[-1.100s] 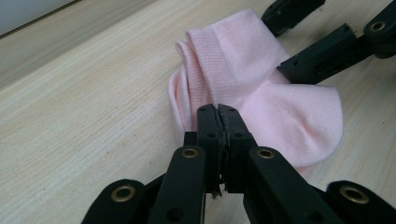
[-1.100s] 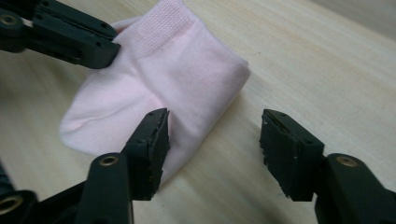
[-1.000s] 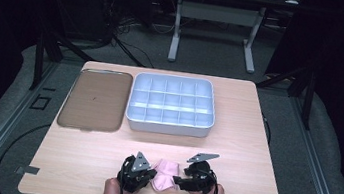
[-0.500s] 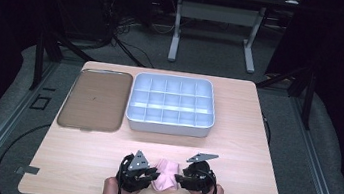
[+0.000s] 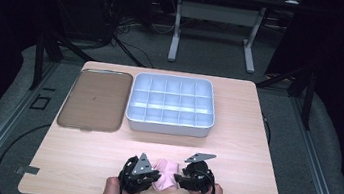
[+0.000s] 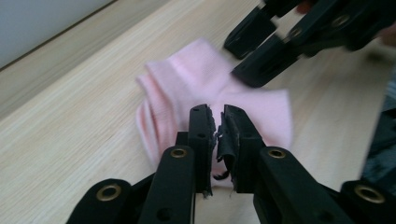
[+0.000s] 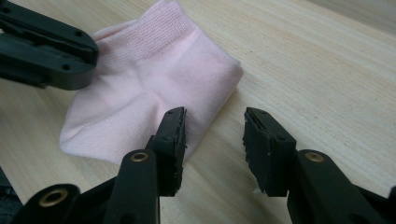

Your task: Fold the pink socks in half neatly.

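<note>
Left hand-held gripper (image 6: 215, 122), jaws nearly shut w/ a thin pinch of the pink sock (image 6: 187, 79) on the bench (image 5: 253, 153), may slip; right hand-held gripper (image 7: 212, 126), half-open w/ nothing held, could drag the sock's edge.

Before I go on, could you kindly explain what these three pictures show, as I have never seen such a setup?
A person sits at a wooden table with a hand-held two-jaw tool in each hand. One picture looks down from above; the other two come from cameras riding on each tool. On the table lie a brown tray, a white divided box and a folded pink sock. The left tool has its jaws nearly together, pinching the sock's edge. The right tool stands open at the sock's opposite edge, one jaw over the fabric, gripping nothing.
</note>
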Demonstrator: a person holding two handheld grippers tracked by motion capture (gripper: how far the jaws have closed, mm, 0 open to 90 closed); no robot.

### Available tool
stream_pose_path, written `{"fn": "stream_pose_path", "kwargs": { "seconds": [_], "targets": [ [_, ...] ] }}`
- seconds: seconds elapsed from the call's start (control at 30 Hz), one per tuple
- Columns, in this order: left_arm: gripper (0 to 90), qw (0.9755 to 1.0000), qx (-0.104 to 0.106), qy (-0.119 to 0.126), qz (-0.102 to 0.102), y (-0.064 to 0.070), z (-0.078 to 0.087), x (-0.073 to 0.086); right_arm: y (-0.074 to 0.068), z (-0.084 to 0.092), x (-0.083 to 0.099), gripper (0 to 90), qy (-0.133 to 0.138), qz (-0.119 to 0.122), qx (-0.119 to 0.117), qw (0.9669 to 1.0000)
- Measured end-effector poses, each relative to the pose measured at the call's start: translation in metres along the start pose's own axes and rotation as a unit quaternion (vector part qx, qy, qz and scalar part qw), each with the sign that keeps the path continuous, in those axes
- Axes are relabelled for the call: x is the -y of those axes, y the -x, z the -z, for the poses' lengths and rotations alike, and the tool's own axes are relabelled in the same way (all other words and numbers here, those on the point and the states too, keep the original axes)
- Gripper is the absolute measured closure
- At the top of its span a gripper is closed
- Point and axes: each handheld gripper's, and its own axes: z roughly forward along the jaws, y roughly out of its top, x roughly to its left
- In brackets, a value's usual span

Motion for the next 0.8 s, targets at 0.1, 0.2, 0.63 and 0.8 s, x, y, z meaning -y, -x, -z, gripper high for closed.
{"fn": "stream_pose_path", "kwargs": {
  "seconds": [0.1, 0.2, 0.63, 0.8],
  "targets": [
    [85.3, 1.0, 0.0, -0.007, -0.001, -0.001, -0.006, 0.003, 0.002, 0.0, 0.001, 56.8, 0.003, -0.003, -0.007, 1.0],
    [88.5, 0.9999, -0.003, -0.008, -0.009, 0.0, -0.008, 0.004, 0.004, 0.001, 0.0, 56.4, -0.001, -0.005, -0.021, 0.9998],
    [89.9, 0.9999, 0.007, 0.01, 0.006, -0.002, -0.009, 0.01, 0.011, -0.005, 0.005, 84.0, 0.003, -0.067, -0.089, 0.9938],
    [89.8, 0.9995, 0.015, 0.017, 0.022, -0.004, -0.009, 0.012, 0.014, -0.004, 0.008, 85.2, 0.013, -0.081, -0.1, 0.9915]
  ]
}}
